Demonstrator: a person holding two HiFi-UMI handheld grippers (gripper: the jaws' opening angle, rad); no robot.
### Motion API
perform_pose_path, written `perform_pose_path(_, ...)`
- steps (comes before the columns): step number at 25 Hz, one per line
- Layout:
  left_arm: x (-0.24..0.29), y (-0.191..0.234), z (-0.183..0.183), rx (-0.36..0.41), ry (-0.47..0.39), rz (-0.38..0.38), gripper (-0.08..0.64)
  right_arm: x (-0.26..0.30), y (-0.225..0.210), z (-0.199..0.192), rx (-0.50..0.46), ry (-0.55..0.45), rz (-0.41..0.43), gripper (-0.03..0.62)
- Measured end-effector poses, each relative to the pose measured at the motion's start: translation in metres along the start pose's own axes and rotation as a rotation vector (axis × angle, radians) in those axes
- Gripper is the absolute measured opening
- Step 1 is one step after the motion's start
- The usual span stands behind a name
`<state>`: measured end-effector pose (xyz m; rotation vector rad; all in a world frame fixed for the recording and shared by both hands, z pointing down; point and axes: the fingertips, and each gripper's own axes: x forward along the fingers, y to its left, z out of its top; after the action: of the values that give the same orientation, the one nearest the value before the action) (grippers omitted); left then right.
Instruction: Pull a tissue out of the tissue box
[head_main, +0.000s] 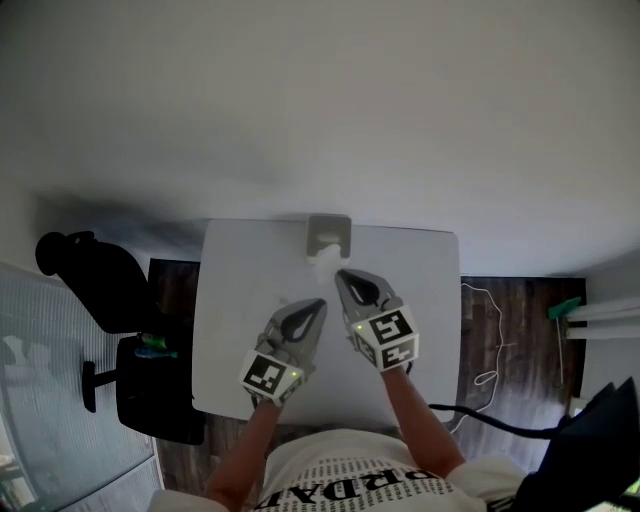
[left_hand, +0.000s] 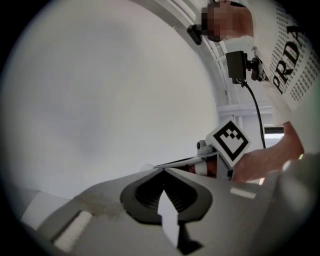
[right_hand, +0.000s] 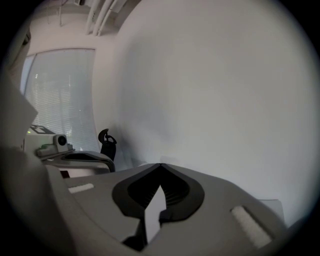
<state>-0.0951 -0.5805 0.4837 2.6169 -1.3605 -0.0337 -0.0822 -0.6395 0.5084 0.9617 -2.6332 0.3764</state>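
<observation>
Tissue box sits at the middle of the far edge of the white worktop, against the pale wall, and a white tissue pokes out of it toward you. Your right claw is over the worktop just near and right of that tissue; the head view doesn't show whether the tip touches it. In the right gripper view the right claw has its jaws together at the tips, with no tissue showing beyond them. Your left claw is nearer you and a little left of the right one, pointing toward the box but clearly apart from it. In the left gripper view the left claw also has its jaws meeting at the tip, with only the blank wall ahead of them. That same view catches the right gripper's marker cube just to the right, close alongside. Both of your forearms reach in from the near edge of the worktop. A black chair stands off the left side on the dark wood floor, and a white cable trails across the floor on the right.
</observation>
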Motion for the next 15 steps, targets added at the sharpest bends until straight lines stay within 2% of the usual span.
perform_pose_path(3, -0.014, -0.010, 0.005, 0.013, 0.019, 0.014, -0.008, -0.020, 0.015, 0.010, -0.014, -0.030, 0.015, 0.008)
perform_pose_path(15, -0.045, -0.045, 0.035, 0.002, -0.016, 0.022, -0.008, -0.095, 0.054, 0.050, -0.089, -0.119, 0.036, 0.008)
